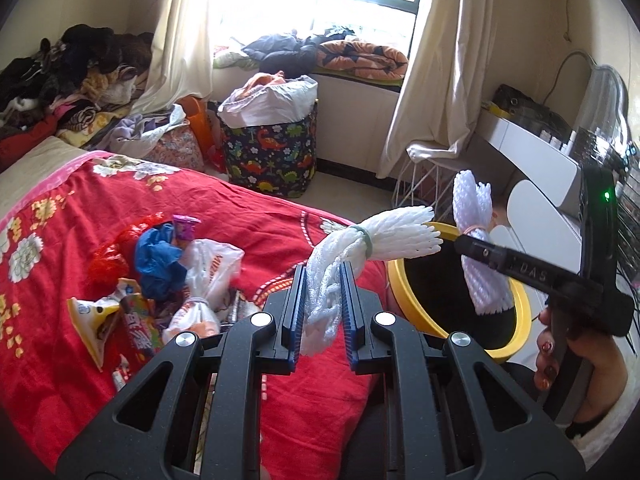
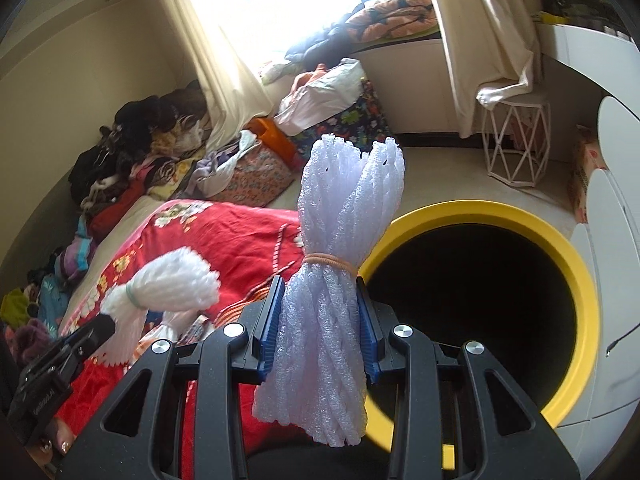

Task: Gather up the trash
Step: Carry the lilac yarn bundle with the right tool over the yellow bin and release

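My left gripper (image 1: 323, 276) is shut on a white foam net bundle (image 1: 360, 248) tied with a green band, held above the red bedspread (image 1: 60, 360) beside the bin. My right gripper (image 2: 320, 292) is shut on a second white foam net bundle (image 2: 344, 216) tied with an orange band, held over the near rim of the yellow-rimmed black bin (image 2: 576, 264). The bin also shows in the left wrist view (image 1: 520, 300), with the right gripper (image 1: 464, 242) and its bundle (image 1: 476, 208) above it. More trash lies on the bed: a blue bag (image 1: 156, 256), a clear tied bag (image 1: 204, 284), wrappers (image 1: 96, 320).
A dinosaur-print fabric basket (image 1: 272, 152) stands on the floor by the window. A white wire stool (image 2: 516, 148) stands under the curtain. A white desk (image 1: 540, 160) is right of the bin. Clothes are piled (image 1: 72, 76) at the bed's far end.
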A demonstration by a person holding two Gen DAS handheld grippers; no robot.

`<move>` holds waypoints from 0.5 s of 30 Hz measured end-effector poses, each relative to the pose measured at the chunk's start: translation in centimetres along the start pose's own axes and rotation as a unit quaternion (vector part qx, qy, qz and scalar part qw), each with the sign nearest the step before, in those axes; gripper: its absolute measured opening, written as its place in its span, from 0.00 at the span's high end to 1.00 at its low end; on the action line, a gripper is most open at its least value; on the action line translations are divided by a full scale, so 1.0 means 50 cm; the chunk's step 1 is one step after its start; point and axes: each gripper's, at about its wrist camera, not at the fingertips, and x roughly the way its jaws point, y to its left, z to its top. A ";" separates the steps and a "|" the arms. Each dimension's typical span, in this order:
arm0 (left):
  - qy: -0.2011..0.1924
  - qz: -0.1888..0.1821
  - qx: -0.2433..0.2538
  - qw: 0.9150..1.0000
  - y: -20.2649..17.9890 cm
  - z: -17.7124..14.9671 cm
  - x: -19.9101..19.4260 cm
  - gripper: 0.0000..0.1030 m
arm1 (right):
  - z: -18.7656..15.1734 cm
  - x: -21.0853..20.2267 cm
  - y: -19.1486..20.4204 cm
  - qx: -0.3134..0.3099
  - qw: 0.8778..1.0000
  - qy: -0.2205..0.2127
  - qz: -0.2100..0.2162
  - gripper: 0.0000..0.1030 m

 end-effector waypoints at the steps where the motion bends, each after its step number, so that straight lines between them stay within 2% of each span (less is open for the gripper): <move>1: 0.001 -0.001 0.002 1.000 -0.003 -0.001 0.001 0.89 | 0.000 -0.002 -0.005 0.003 1.000 -0.001 -0.003 0.68; 15: 0.021 -0.015 0.029 0.999 -0.069 -0.007 0.049 0.89 | 0.008 -0.018 -0.100 0.038 0.998 -0.011 -0.046 0.68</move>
